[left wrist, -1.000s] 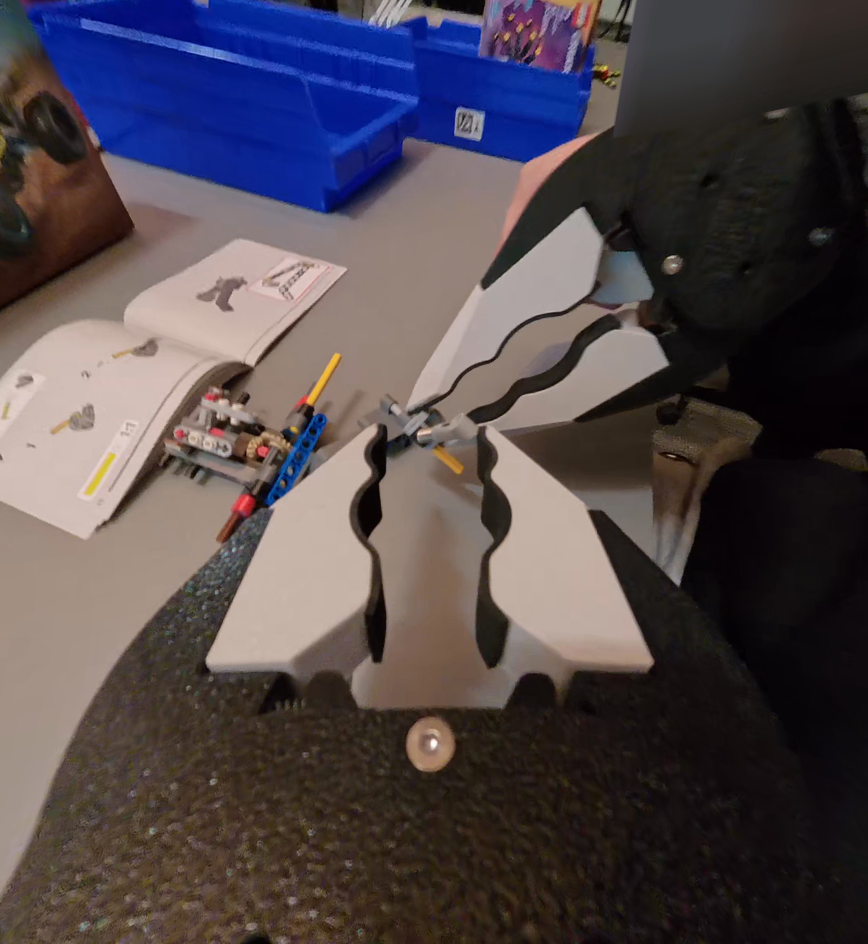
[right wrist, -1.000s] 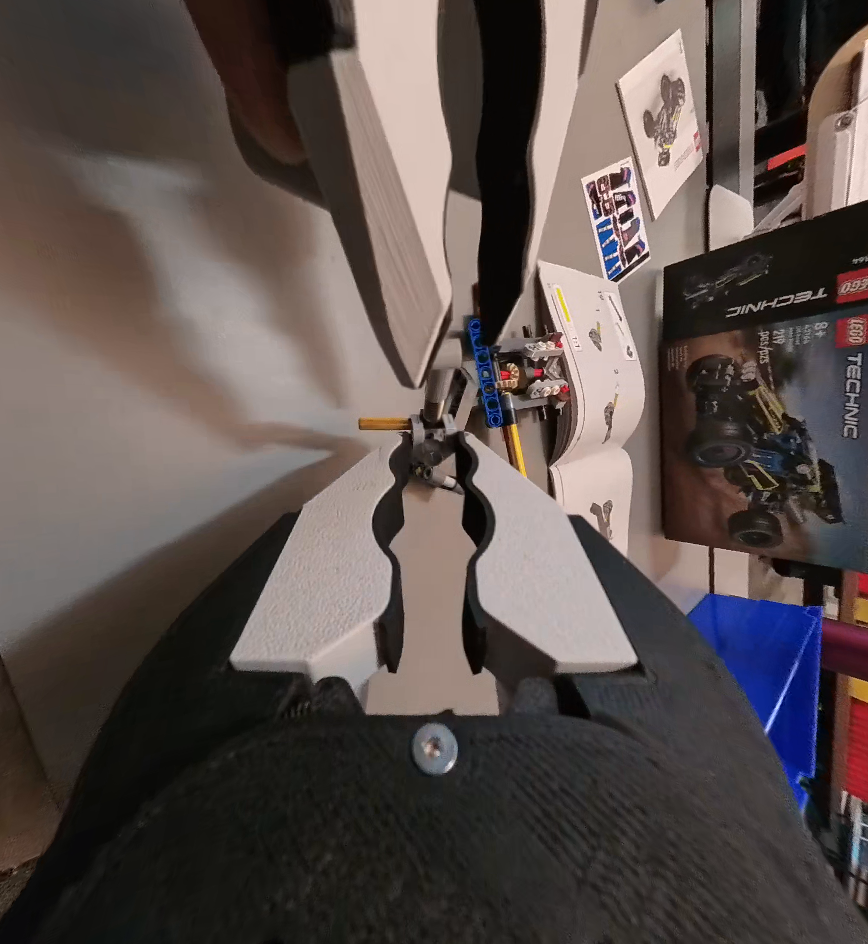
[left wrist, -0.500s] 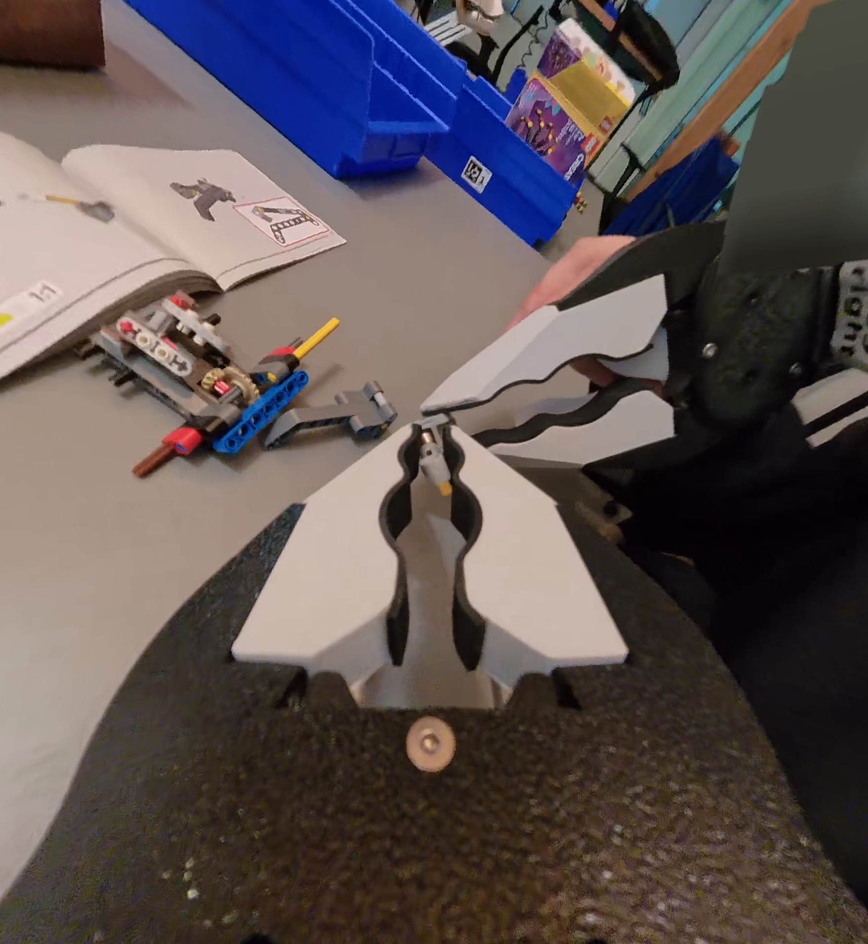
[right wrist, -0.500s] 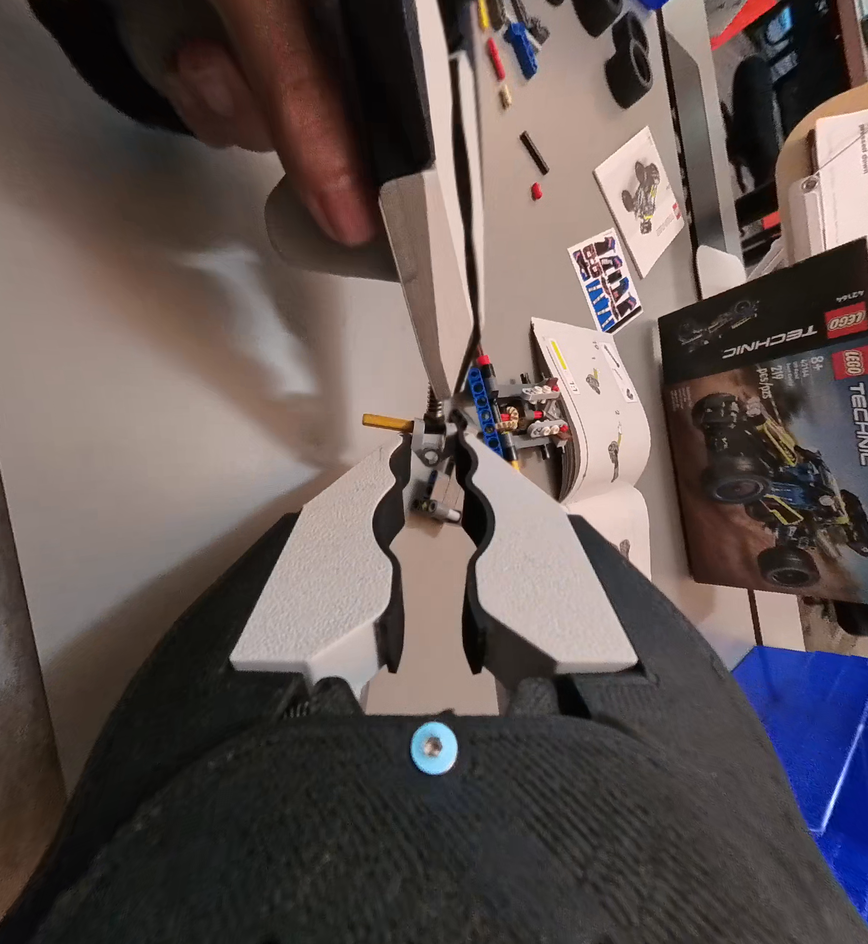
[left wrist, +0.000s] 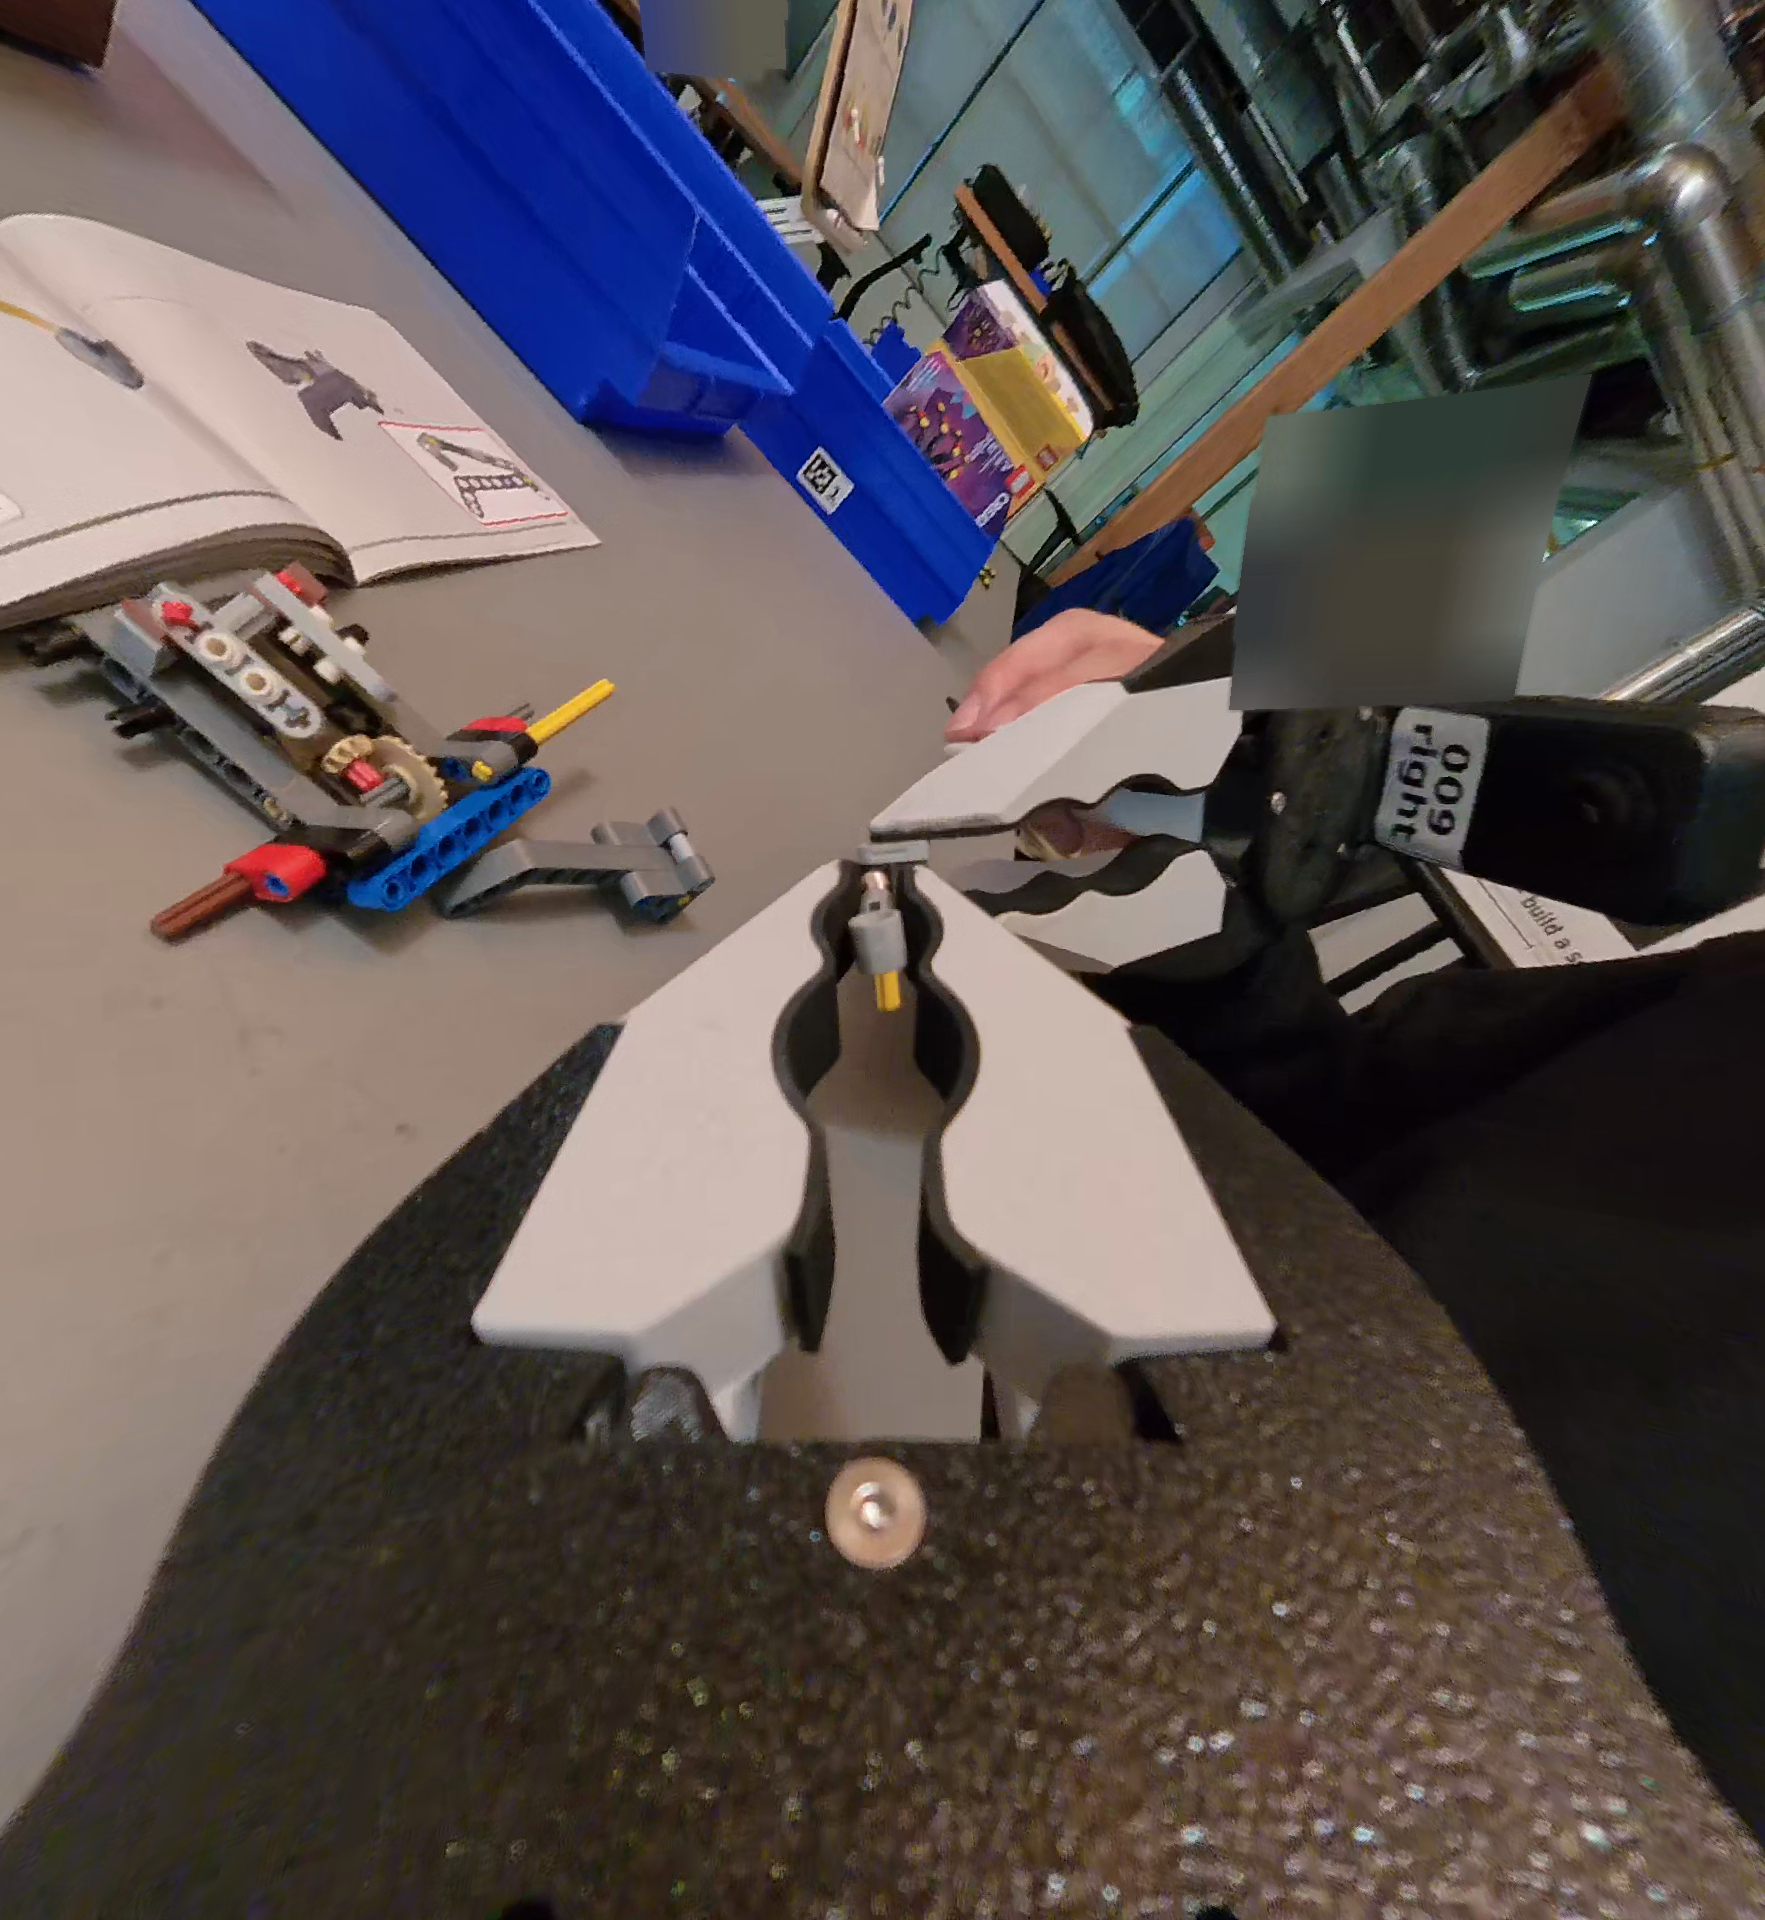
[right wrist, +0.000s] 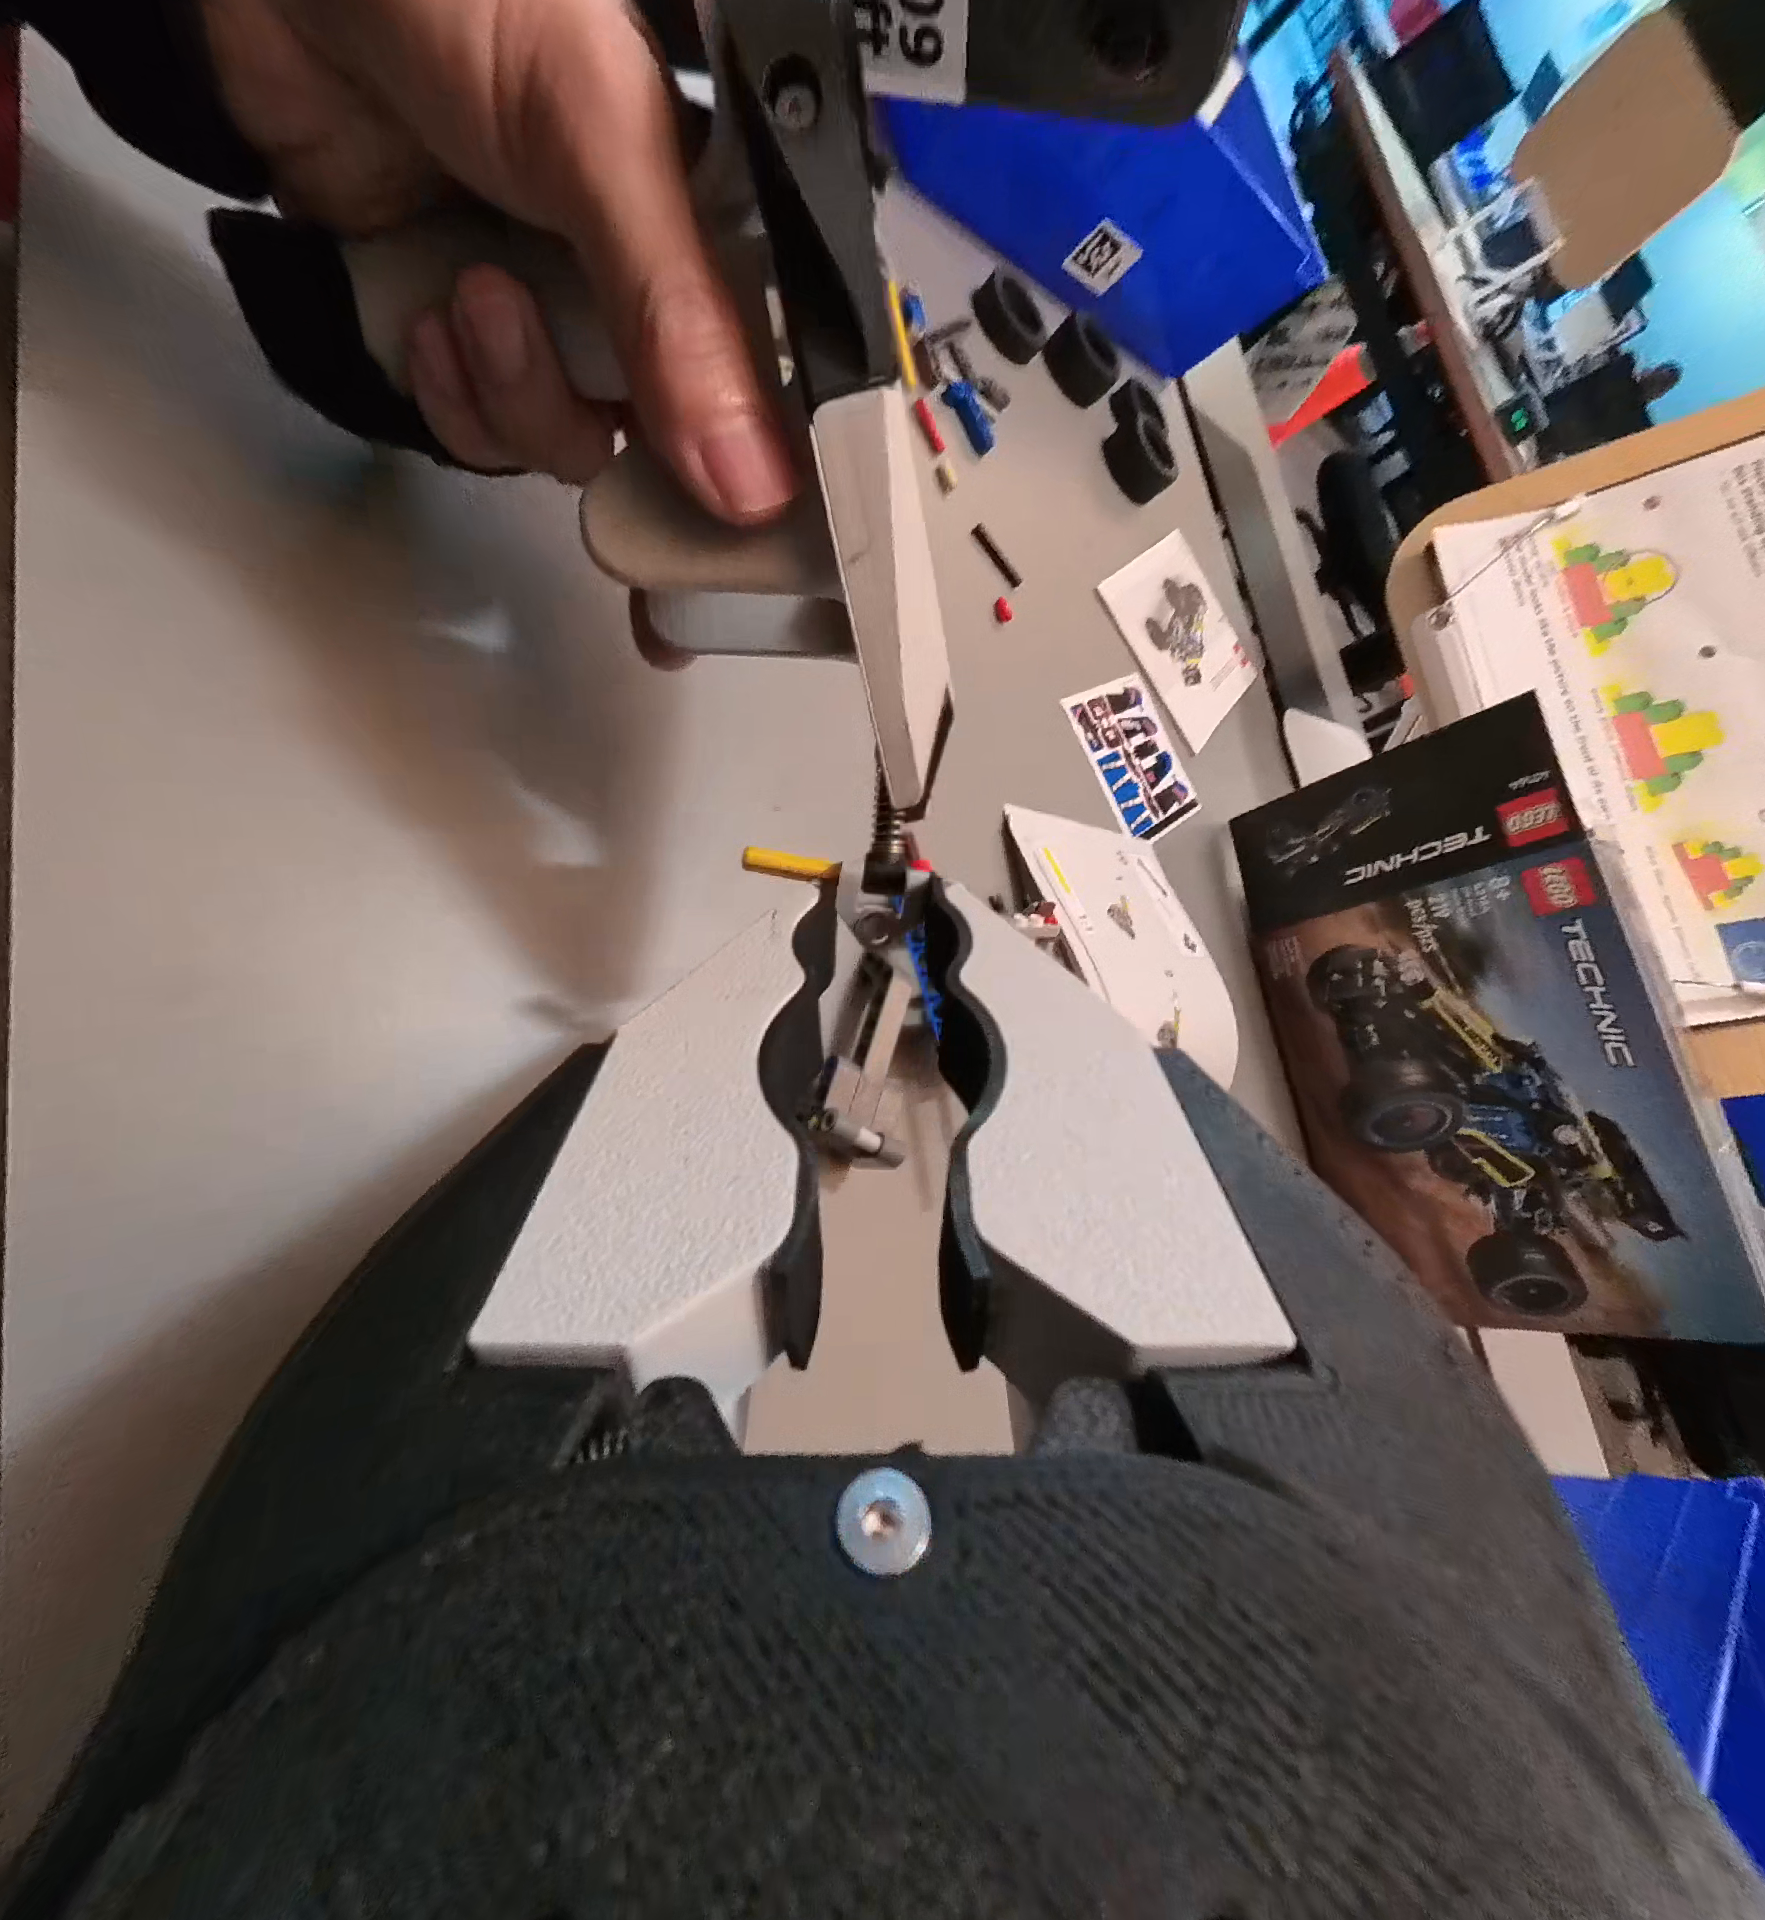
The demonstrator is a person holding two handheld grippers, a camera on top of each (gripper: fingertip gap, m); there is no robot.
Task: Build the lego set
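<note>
Holding a small grey connector point(left wrist: 876, 932) with a yellow pin, the left gripper point(left wrist: 873, 883) has its jaws clenched on the piece near their tips. The right gripper point(right wrist: 883, 894) meets it tip to tip, and its jaws grip a thin grey lego arm point(right wrist: 862, 1039) that joins the same little piece; a yellow axle point(right wrist: 784, 862) sticks out toward 9 o'clock. Both are up off the grey worktop point(left wrist: 182, 1091).

At 10 o'clock in the left wrist view, the half-built lego model point(left wrist: 327, 748) lies on the worktop, touching the open instruction book point(left wrist: 182, 436). A loose grey beam point(left wrist: 587, 862) lies just beside the model. Blue bins point(left wrist: 566, 208) stand at 12 o'clock; I cannot tell what is in them.

In the right wrist view, the lego box point(right wrist: 1480, 1039) stands at 3 o'clock. Black tyres point(right wrist: 1086, 364) and small loose parts lie at 12 o'clock, near a sticker sheet point(right wrist: 1132, 764).
</note>
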